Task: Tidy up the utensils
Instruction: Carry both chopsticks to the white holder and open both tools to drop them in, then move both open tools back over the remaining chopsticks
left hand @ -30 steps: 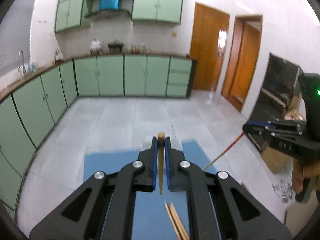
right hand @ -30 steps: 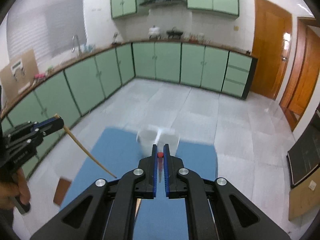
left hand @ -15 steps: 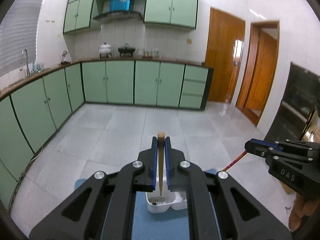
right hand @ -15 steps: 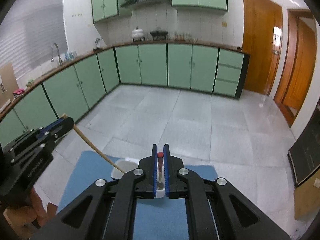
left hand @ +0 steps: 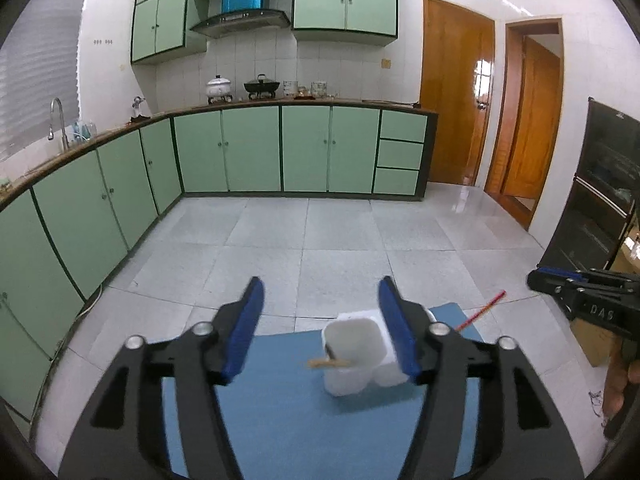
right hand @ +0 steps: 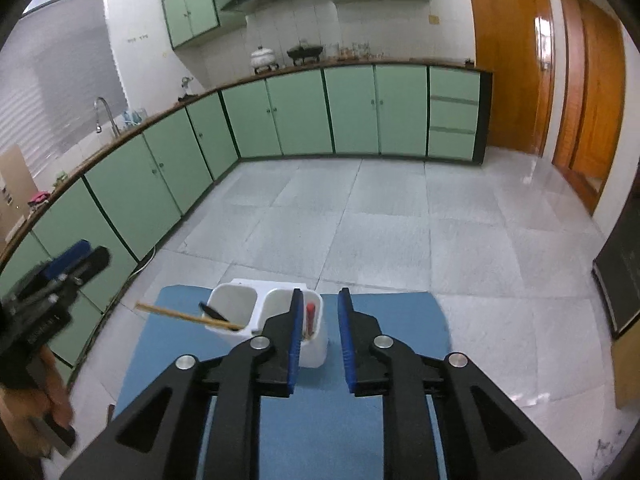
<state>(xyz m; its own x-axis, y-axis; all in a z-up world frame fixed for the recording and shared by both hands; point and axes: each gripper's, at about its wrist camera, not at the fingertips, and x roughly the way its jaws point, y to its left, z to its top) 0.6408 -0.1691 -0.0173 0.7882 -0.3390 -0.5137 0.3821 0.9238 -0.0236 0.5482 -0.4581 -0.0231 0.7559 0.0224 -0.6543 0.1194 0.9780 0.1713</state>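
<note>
Chopsticks are dropping into the white holder (right hand: 256, 312) that sits at the far end of the blue mat (right hand: 280, 420) on the tabletop. A wooden chopstick (right hand: 188, 315) leans in the holder's left cup; its bottom end is in the cup and its long body tips out to the left, almost flat, toward the left tool (left hand: 320, 324). A red chopstick (right hand: 310, 318) stands nearly straight up in the holder's right cup, with its red end on top. The right tool (right hand: 319, 336) hangs just above and behind that cup, and the red stick sits right by its left finger. Its jaws are opening and no longer squeeze the stick. The left tool's jaws are opening too, wide apart, with nothing gripped; the holder shows between its fingers, closer to the right one. I think both sticks are let go, and the wooden one may need a nudge to stand up, and the left tool is nearer for that.
</note>
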